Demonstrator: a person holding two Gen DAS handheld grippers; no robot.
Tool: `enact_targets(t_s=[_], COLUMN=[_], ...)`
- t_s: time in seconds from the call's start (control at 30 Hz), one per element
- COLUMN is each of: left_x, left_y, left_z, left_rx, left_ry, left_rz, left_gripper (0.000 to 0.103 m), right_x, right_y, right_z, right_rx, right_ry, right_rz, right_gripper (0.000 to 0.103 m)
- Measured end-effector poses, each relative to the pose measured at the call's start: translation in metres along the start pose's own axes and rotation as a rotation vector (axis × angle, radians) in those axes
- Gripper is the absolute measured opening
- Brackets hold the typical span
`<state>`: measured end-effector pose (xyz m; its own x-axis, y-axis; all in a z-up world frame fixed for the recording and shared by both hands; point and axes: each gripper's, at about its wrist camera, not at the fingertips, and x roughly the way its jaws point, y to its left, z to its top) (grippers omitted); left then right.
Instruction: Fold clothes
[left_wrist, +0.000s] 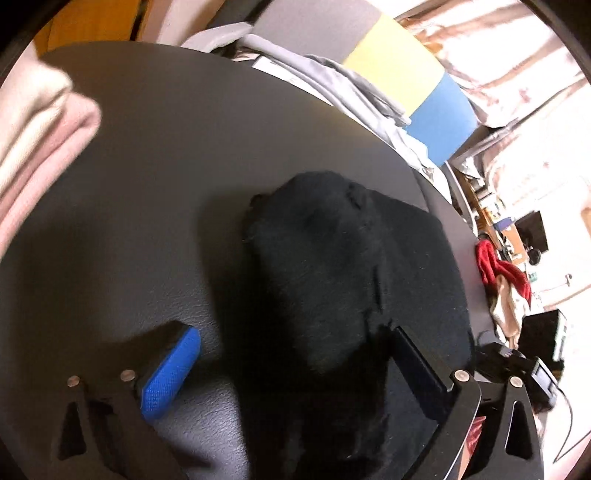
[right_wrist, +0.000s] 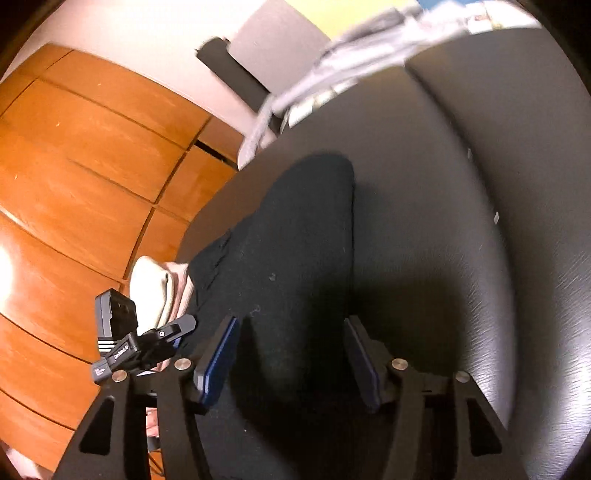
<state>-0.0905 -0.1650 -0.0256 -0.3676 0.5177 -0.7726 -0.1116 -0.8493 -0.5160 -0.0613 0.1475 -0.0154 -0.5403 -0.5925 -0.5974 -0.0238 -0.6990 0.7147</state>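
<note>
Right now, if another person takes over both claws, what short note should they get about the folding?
Left claw: open wide, the black garment lies between its fingers, not pinched.
Right claw: open over the same black garment, nothing held.
Black garment: a compact bundle on the dark table, looks folded.
Pink and cream folded pile sits at the table edge; grey clothes lie at the far edge.
Left to do: probably move the black bundle to the pile, then fold the grey clothes.
</note>
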Motion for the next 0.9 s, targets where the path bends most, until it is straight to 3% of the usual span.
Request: enact_targets(t_s=[0.2,0.37,0.53,0.7,0.9], left_x=[0.021,0.034,0.042,0.038,0.041], left_y=[-0.018,-0.033,-0.037,-0.029,-0.039], left_z=[0.011,0.021,0.023,0.023,0.017], left_rx=[0.1,0.177,0.219,0.196,0.248], left_ry=[0.049,0.058,0.057,0.037,0.005], left_rz=[0.048,0.033,0.034,0.009,0.065], left_gripper=[0.103,0.103,0.103,0.103,0.099], right_x=[0.023,0.041,0.047,0.045,0.045], right_y=[-0.008,0.003,-0.001,0.002,0.004], right_z=[0.007,0.016,0.019,0.01,0.008], right_rx=[0.041,0.019,0.036,-0.036,-0.052], right_ry=[0.022,0.069,0.082,0.043,0.045], right_rz=[0.039,0.018,0.049,0.04,0.036], right_gripper=[0.06,0.06,0.06,0.06,0.06])
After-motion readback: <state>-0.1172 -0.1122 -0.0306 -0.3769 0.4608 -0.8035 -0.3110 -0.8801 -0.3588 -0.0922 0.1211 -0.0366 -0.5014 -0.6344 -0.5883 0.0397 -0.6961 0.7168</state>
